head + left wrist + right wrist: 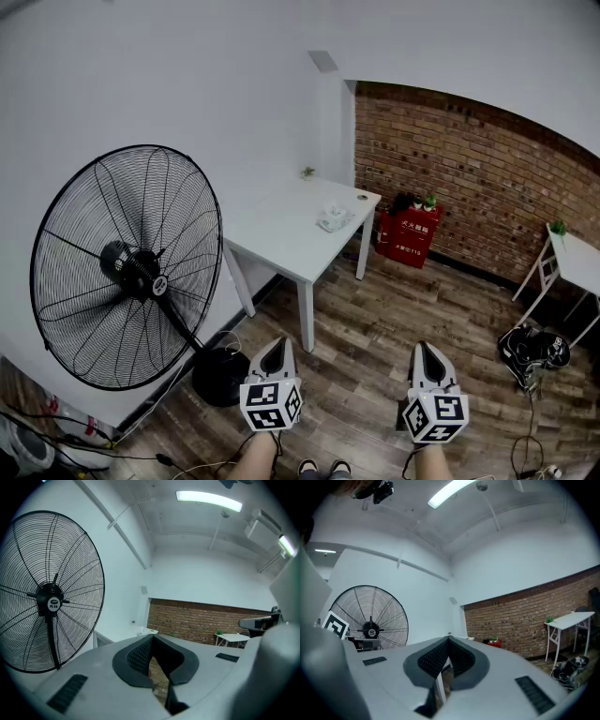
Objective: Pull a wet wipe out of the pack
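Both grippers hang low over the wooden floor [375, 328], well apart from the desk [281, 234] and side by side. The left gripper [277, 343] is clenched: in its own view the two dark pads [138, 656] meet at the tips with nothing between them, only a sliver of floor showing lower down. The right gripper [422, 346] is clenched in the same way, its pads [433, 658] touching at the tips and holding nothing.

The pack of wipes [333, 219] lies on the white desk, near the desk's right edge and toward its far end, with a white tuft standing up from its top. A small round thing [363, 197] sits close to the desk's far right corner; it is too small to make out.

A big black fan [127, 267] stands on the floor by the desk's left side, against the white wall. Beyond the desk's far end a red box [408, 236] sits at the foot of the brick wall [469, 169]. A second white table [574, 258] stands at the far right.
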A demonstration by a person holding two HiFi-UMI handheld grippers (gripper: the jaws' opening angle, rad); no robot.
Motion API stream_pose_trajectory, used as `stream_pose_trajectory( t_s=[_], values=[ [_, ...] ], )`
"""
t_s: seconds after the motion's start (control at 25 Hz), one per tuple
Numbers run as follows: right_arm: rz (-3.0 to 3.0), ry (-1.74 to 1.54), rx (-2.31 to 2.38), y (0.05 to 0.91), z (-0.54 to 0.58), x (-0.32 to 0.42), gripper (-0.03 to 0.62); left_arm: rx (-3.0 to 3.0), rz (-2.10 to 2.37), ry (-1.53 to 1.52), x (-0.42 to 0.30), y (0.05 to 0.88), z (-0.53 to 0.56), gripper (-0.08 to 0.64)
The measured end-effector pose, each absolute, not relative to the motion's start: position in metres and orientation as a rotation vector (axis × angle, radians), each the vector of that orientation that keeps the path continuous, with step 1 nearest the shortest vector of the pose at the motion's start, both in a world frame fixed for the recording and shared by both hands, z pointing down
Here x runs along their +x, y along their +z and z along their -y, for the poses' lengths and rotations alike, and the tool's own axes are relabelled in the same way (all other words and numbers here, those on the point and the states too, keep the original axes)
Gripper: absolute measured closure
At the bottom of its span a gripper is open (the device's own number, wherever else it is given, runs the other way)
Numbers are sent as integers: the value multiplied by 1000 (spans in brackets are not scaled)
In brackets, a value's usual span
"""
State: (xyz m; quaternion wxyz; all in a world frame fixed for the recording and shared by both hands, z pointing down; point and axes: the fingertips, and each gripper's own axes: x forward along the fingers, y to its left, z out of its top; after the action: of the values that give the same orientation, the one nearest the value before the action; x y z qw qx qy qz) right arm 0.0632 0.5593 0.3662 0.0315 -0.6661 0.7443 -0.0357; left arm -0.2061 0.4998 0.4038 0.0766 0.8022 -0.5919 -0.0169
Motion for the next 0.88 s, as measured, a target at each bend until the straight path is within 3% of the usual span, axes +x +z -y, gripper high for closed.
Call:
stream_pose_trajectory(
  t_s=[0.88],
  values=[
    [-2257, -175, -2019, 370, -541, 68, 591, 2455, 1768, -3, -199, 398, -483, 560]
  ],
)
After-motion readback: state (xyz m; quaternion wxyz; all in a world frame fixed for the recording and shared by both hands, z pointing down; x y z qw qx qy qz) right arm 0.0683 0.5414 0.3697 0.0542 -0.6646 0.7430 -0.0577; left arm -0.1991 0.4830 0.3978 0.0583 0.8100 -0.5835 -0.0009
